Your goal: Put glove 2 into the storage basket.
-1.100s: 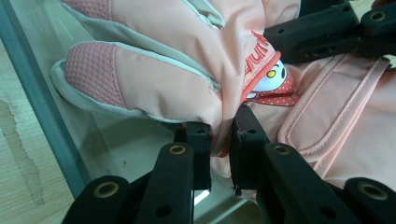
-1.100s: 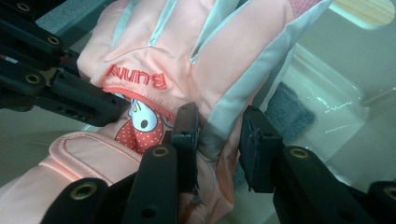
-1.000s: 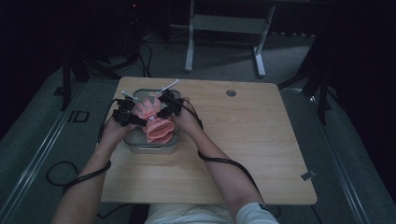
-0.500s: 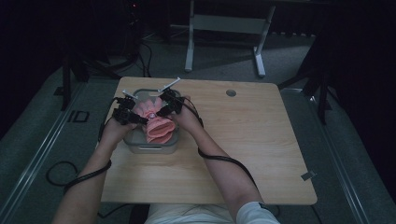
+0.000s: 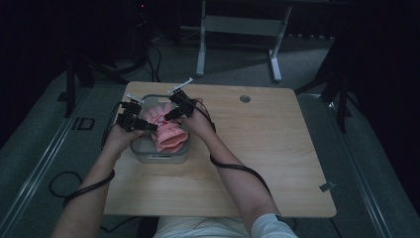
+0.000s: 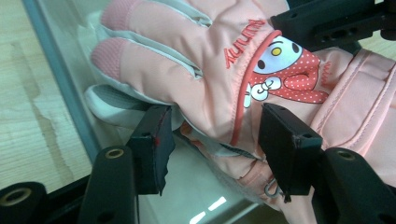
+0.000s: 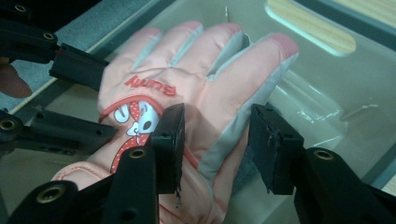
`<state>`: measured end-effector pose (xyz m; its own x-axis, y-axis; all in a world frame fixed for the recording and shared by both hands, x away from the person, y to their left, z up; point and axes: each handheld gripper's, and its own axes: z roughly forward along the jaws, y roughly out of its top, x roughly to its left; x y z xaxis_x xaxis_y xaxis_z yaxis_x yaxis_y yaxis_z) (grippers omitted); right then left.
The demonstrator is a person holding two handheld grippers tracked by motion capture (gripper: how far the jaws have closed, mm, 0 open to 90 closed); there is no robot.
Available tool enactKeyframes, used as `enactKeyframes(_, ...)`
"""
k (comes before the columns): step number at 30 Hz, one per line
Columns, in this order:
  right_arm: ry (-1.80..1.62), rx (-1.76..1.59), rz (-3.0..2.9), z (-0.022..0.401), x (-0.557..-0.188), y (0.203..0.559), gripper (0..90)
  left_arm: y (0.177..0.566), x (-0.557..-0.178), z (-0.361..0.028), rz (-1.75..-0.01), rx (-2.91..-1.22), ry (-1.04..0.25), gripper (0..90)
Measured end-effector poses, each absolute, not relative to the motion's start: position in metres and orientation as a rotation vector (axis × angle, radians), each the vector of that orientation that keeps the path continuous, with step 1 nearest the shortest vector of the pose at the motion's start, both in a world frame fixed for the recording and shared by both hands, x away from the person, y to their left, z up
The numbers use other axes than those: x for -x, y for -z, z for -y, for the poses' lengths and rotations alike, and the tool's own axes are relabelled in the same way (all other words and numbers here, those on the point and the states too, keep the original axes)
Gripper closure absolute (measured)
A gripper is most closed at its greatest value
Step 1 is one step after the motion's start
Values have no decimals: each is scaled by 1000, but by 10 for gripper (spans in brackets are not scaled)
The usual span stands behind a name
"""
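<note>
A pink glove with a cartoon face on its back lies in a clear bin at the table's left, on top of a second pink glove. My left gripper straddles the glove's cuff seam. Its jaws have just been opening and the pads stand off the fabric. My right gripper straddles the glove's grey-trimmed side below the little finger. Its jaws have also just been opening, with a gap at each pad. In the high view the left gripper and right gripper meet over the bin from either side.
The bin stands on a wooden table with a round cable hole at the back. A metal desk frame stands on the floor beyond. Black cables trail from both grippers along the forearms.
Both hands have stayed over the bin. The jaws of each gripper stand wider apart than before, and the glove has settled lower into the bin.
</note>
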<state>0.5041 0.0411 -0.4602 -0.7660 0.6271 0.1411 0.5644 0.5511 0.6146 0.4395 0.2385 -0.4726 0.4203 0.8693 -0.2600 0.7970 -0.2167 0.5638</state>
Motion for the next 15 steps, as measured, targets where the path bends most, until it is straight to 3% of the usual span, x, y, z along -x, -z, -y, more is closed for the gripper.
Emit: enactKeyframes(15,-1067,-1008,-2684,-35,-499,445,547,445,-427,-228,-1338,-2027,-206,412)
